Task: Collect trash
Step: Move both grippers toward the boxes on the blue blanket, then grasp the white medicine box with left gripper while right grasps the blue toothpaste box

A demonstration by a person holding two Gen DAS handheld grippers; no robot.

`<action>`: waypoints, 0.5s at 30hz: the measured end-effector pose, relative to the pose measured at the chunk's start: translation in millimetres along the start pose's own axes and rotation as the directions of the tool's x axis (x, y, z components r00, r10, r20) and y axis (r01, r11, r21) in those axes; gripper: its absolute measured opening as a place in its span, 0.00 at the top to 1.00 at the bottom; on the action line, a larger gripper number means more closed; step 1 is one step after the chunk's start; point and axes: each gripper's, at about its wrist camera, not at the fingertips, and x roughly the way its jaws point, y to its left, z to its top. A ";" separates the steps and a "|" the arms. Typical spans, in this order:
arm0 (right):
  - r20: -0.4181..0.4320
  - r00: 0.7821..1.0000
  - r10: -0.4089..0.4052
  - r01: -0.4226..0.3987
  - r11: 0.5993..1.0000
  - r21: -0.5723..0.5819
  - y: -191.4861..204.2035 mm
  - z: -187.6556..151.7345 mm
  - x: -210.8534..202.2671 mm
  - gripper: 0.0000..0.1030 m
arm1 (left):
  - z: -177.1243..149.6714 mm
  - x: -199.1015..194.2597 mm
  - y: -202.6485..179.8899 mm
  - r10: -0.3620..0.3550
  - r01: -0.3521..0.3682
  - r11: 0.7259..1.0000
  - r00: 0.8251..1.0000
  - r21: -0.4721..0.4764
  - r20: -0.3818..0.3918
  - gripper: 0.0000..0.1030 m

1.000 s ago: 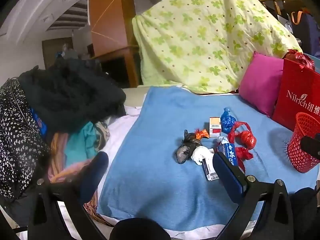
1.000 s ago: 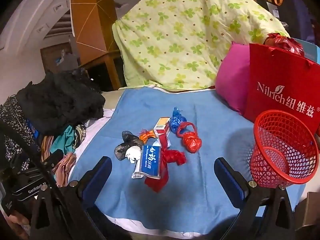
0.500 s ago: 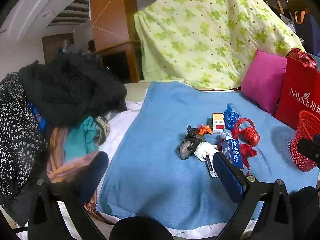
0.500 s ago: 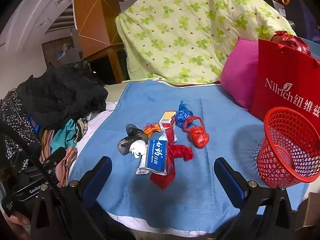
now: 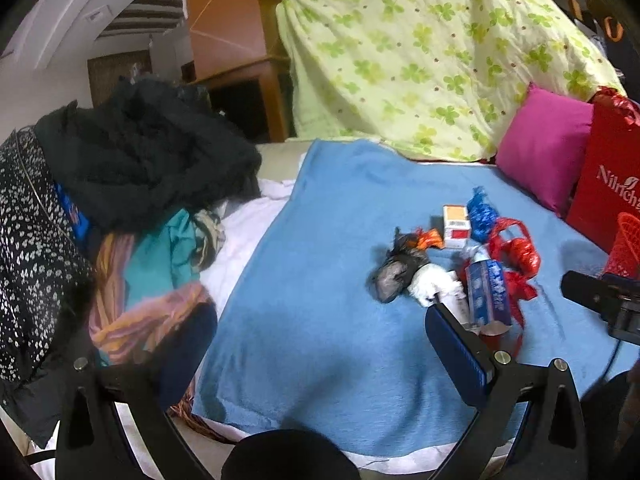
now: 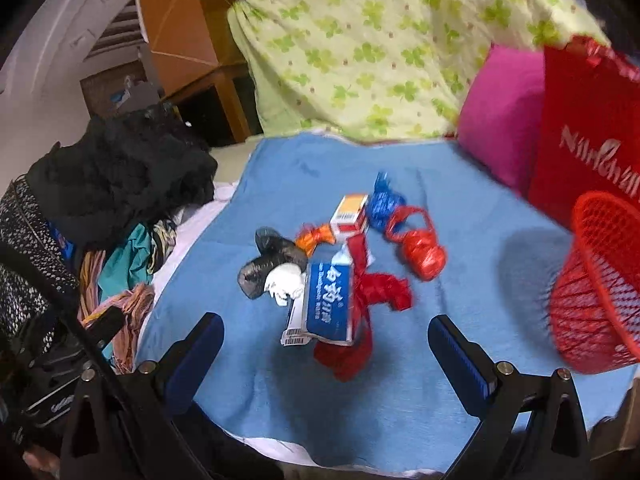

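Note:
A heap of trash lies on the blue blanket (image 6: 460, 216): a blue toothpaste box (image 6: 330, 300), a red plastic strip (image 6: 376, 292), a red knotted bag (image 6: 424, 256), a blue wrapper (image 6: 382, 202), a small orange-and-white box (image 6: 350, 214), an orange wrapper (image 6: 314, 238), a black bag (image 6: 268, 264) and white crumpled paper (image 6: 284, 280). The heap shows in the left wrist view too, with the toothpaste box (image 5: 490, 294) by the right finger. The red mesh basket (image 6: 596, 284) stands at right. My right gripper (image 6: 324, 350) is open just short of the heap. My left gripper (image 5: 320, 348) is open over bare blanket.
A pile of clothes (image 5: 120, 184) lies at left beside the blanket. A pink cushion (image 5: 544, 156), a red paper bag (image 6: 588, 136) and a green clover quilt (image 5: 432, 56) stand behind. The right gripper's body (image 5: 600, 300) shows at the left view's right edge.
Both grippers have moved forward toward the trash heap, which looms larger and nearer. The right view has swung a little, with the basket sliding toward the right edge.

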 end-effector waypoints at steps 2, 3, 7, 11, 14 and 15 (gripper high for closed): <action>0.002 1.000 -0.008 0.008 1.000 -0.011 2.0 0.5 21.7 0.00 | -1.7 7.0 4.6 0.012 -0.012 1.000 1.000 -0.005 -0.013 0.00; -0.015 1.000 -0.014 0.014 1.000 -0.010 2.0 1.3 34.1 0.00 | -2.9 12.0 7.2 0.019 -0.019 1.000 1.000 -0.010 -0.023 0.00; -0.067 0.996 -0.054 0.054 0.999 -0.010 -3.1 2.2 80.9 0.00 | -7.6 28.0 12.4 0.029 -0.030 0.999 0.998 -0.015 -0.061 0.00; -0.161 0.982 -0.103 0.105 0.994 0.002 -9.3 0.1 115.8 0.14 | -12.2 39.8 12.4 0.031 -0.032 0.999 0.996 -0.006 -0.089 0.00; -0.200 0.973 -0.114 0.122 0.992 0.026 -19.0 -2.3 134.0 0.29 | -13.2 46.9 8.4 0.013 -0.013 1.000 0.994 -0.001 -0.108 0.00; -0.205 0.975 -0.084 0.095 0.995 0.041 -21.6 -2.6 137.8 0.42 | -13.0 48.9 6.5 0.003 -0.003 1.000 0.994 0.000 -0.113 0.00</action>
